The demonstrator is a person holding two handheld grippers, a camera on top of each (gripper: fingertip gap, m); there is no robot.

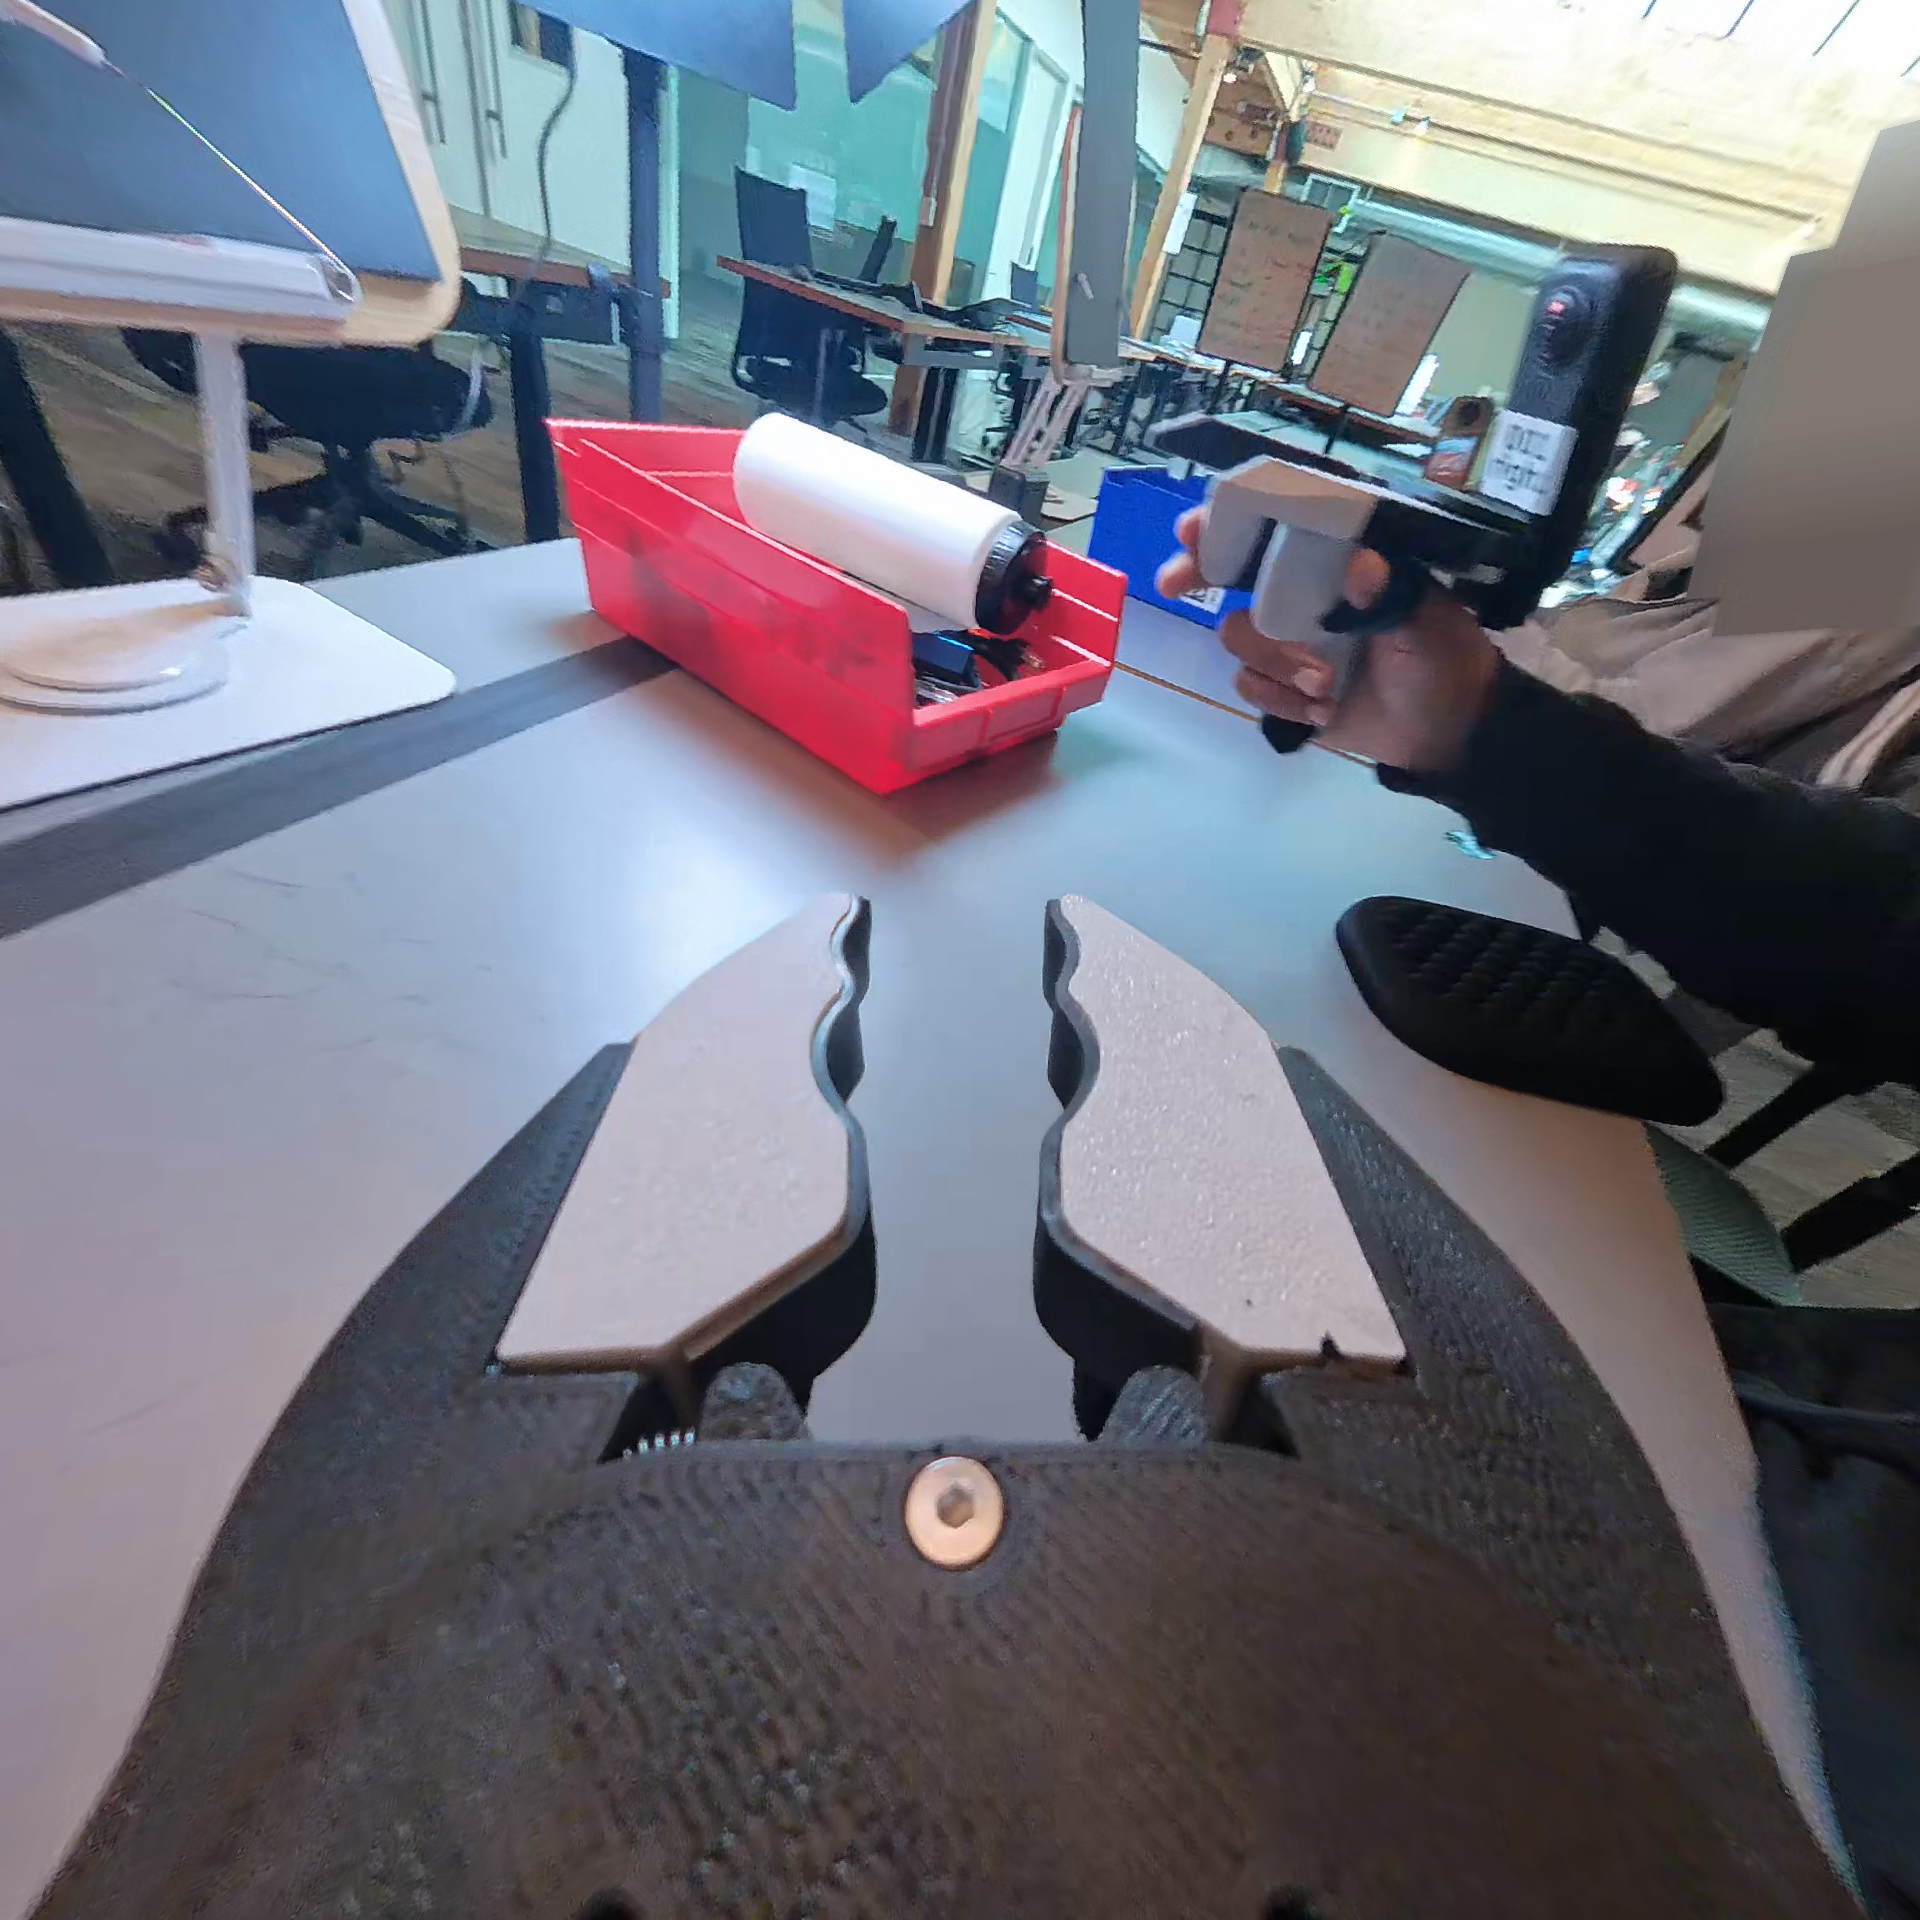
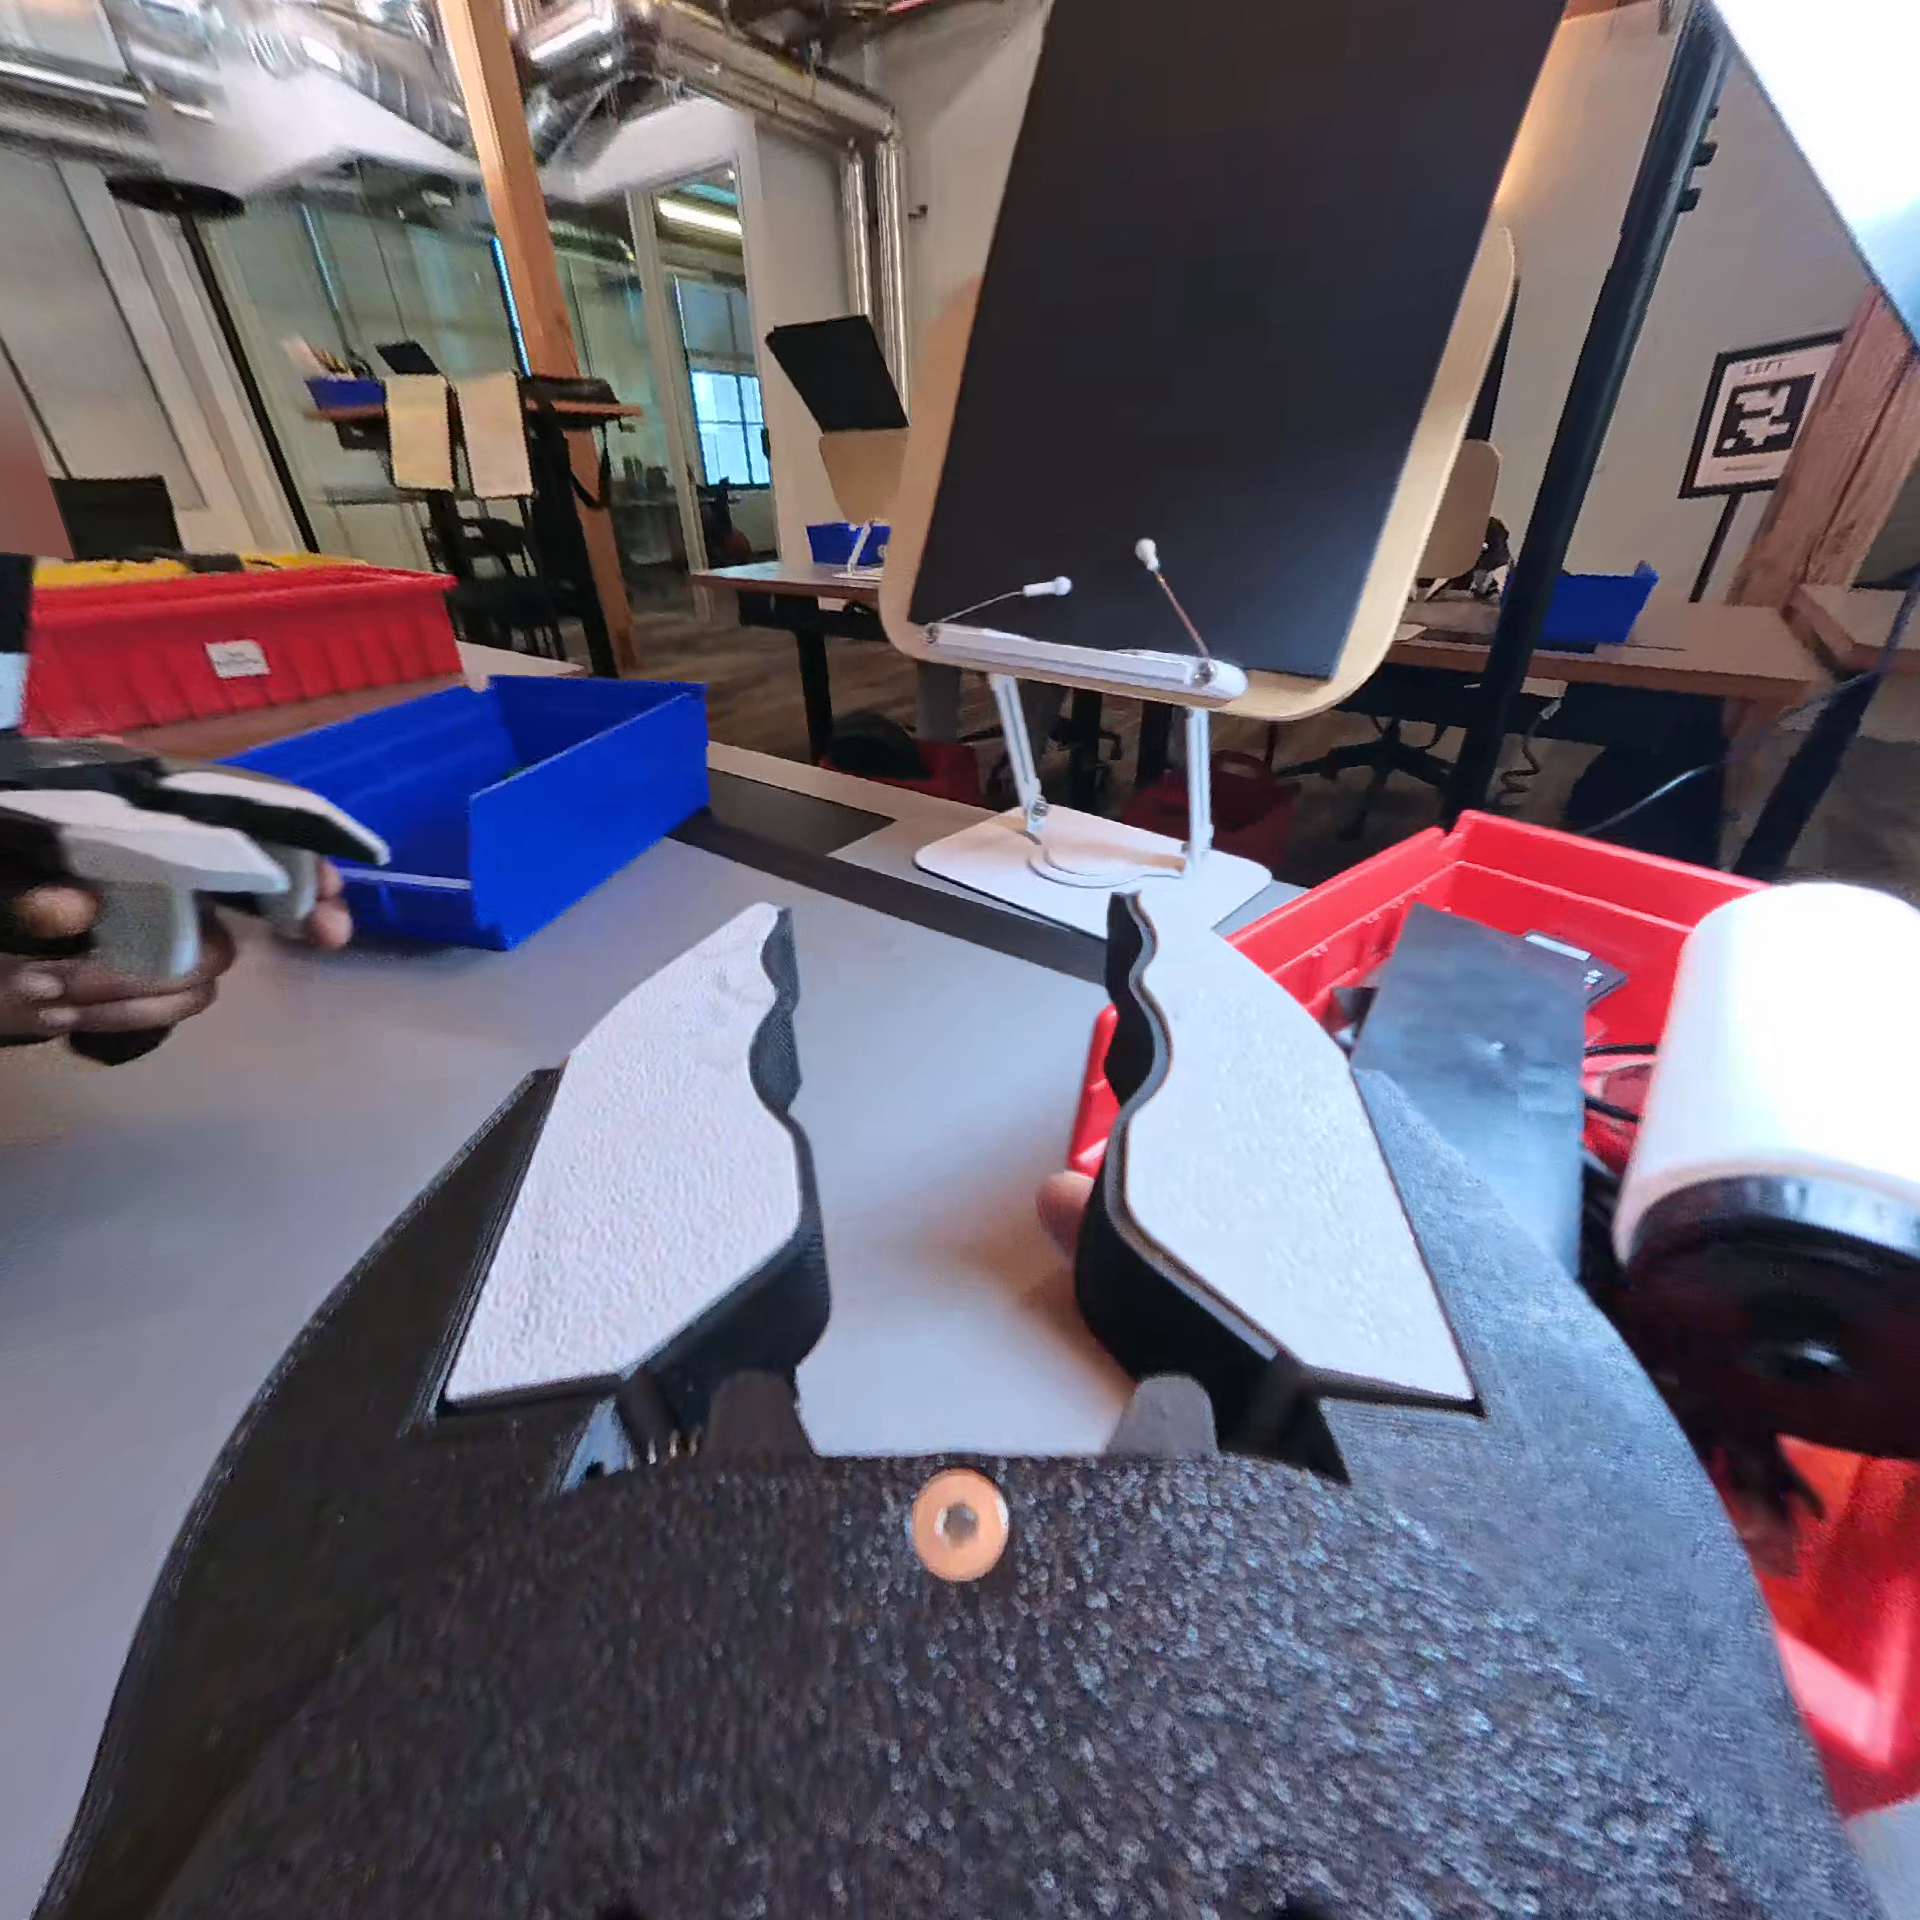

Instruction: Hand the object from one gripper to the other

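- Left hand-held gripper (image 1: pixel 956 925) hovers over the grey surface (image 1: pixel 312 1039), jaws narrowly parted, empty.
- Right hand-held gripper (image 2: pixel 951 925) is wider apart, also empty, just beside the red bin (image 2: pixel 1507 862).
- White roll (image 1: pixel 873 520) lies across the red bin's rim, near the right one.
- Judgement: open wide, square to the roll's middle, grip firmly before lifting clear.

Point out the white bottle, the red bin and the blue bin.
white bottle (image 1: pixel 868 509), left wrist view, middle of its white body.
red bin (image 1: pixel 748 634), left wrist view, its near long wall.
blue bin (image 2: pixel 582 810), right wrist view, its end wall.
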